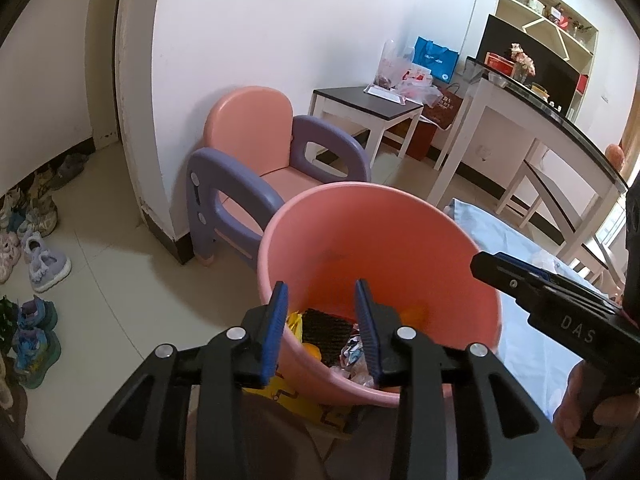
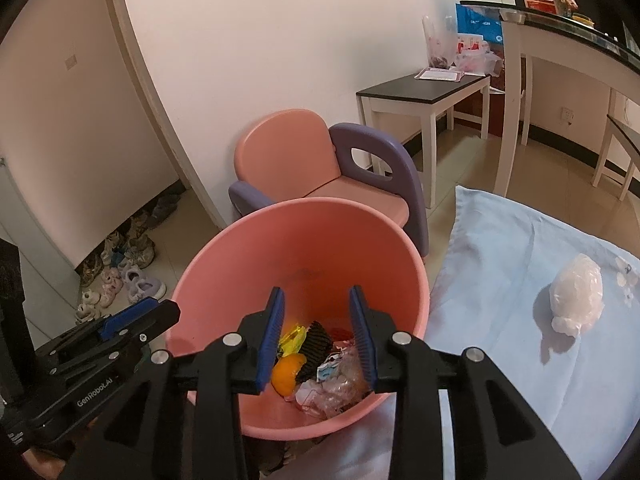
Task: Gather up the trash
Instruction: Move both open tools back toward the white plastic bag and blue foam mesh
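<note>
Even daylight, sharp centre, fisheye warp, dark vignette corners.

Hidden behind the left gripper [image 1: 321,322]: near wall of the bin [image 1: 400,240] and part of the trash [image 2: 320,364]. Yellow bag [image 1: 296,400] under the bin, mostly covered. Chair [image 2: 320,168] front blocked by the bin rim. Shoes [image 1: 36,256] cut by the left edge. Shelf items [image 1: 536,4] too small to tell.

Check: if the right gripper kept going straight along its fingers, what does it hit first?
Most likely the trash lying in the pink plastic bucket. The right gripper, open and empty, points down into its mouth, toward the black ribbed scrap and crumpled clear wrappers. Depth is unclear; nothing shows in between.
</note>
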